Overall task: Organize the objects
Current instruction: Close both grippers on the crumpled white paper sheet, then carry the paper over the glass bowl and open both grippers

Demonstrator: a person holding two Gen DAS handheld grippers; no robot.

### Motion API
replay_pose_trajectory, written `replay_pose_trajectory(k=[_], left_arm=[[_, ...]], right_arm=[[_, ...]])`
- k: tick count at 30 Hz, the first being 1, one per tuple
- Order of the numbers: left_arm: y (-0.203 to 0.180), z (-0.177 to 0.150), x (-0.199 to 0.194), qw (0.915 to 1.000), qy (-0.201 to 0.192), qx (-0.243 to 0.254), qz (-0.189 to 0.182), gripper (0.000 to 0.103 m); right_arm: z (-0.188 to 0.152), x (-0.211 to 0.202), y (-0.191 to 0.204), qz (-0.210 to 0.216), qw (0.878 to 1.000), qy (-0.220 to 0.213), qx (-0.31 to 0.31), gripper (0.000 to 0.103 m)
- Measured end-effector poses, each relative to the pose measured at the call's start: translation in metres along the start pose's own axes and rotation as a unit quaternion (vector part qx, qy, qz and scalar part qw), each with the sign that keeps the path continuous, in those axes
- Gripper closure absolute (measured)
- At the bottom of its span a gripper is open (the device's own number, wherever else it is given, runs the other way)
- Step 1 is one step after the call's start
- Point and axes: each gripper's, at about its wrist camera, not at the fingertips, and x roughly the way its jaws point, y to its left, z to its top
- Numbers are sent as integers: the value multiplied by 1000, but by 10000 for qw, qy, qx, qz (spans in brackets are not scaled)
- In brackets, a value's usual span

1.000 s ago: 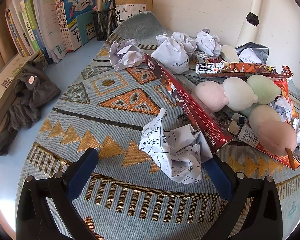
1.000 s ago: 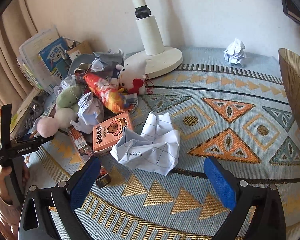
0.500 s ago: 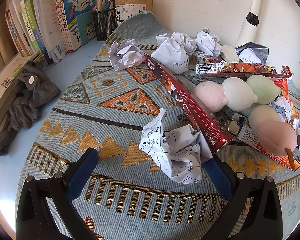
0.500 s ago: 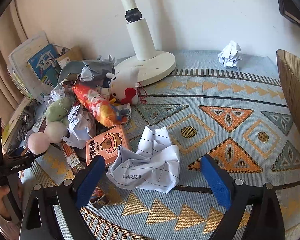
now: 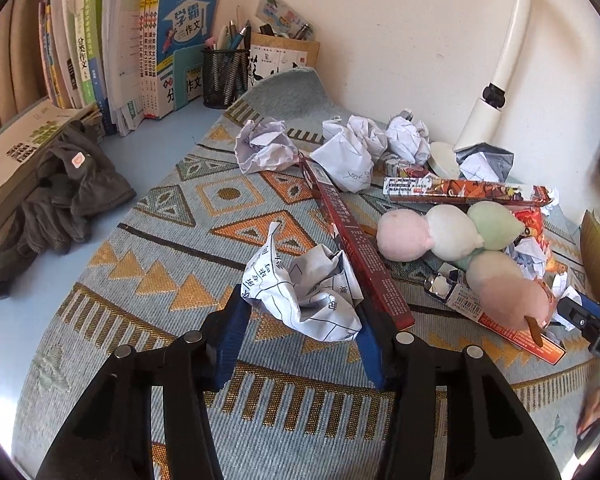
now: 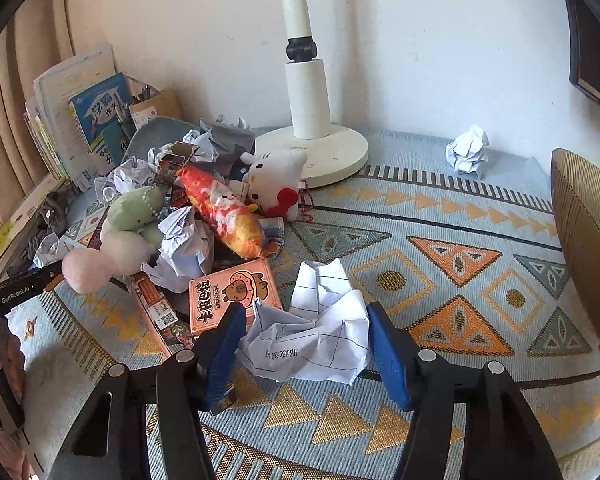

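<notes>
Only right view shows left tool [image 6: 4,298]; both tools pinch paper.

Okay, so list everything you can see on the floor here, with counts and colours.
rug: one, blue with orange triangles, floor
paper balls: several, white, piled at rug's far edge
dango plushes: two, pink-white-green, in pile
long boxes: two, red, in pile
bunny plush: one, white, by fan base
fan stand: one, cream, by wall
pink box: one, pile's near edge
books: a row, against wall
pen cup: one, black mesh
cloth: one, dark grey
left gripper: black, blue pads, gripping printed paper
right gripper: same, gripping lined paper
</notes>
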Motion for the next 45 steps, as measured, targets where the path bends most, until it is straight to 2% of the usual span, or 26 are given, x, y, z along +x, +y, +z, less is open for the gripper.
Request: replay_pose_trajectory(k=[6,10,14,19,21,24,28,33,38,45], left_arm=[[3,4,-21,9992,-111,-273,-286,56],[-8,16,-39,9984,-329,-267,-387,56],[-41,30,-53,9976,-422,65,-548,56],[-108,45,-51,9918,-399,549,-1079,56],[-143,48,-48,9872,-399,822,-1307,56],[-201,52,-39,9779,-233,1239,-1665,56],[-277,55,-28,9606,2,1569,-2294,56],[-360,47,-24,9419,91,2153,-2577,56],[-411,29,-18,9250,273,2574,-2781,56],[-446,9,-7,9144,427,2867,-2825,56]], right_arm=[[-1,-18,-7,184,9986,-441,204,44],[-1,-25,-14,353,9971,-532,404,43],[12,-49,-24,498,9934,-861,572,43],[34,-78,-53,146,9915,-1137,617,43],[43,-88,-74,92,9898,-1204,760,43],[51,-102,-107,-238,9870,-1315,893,43],[53,-123,-155,-628,9798,-1446,1234,43],[52,-147,-201,-917,9699,-1566,1624,43],[51,-149,-223,-1109,9676,-1445,1748,43],[47,-128,-231,-1185,9711,-1127,1741,44]])
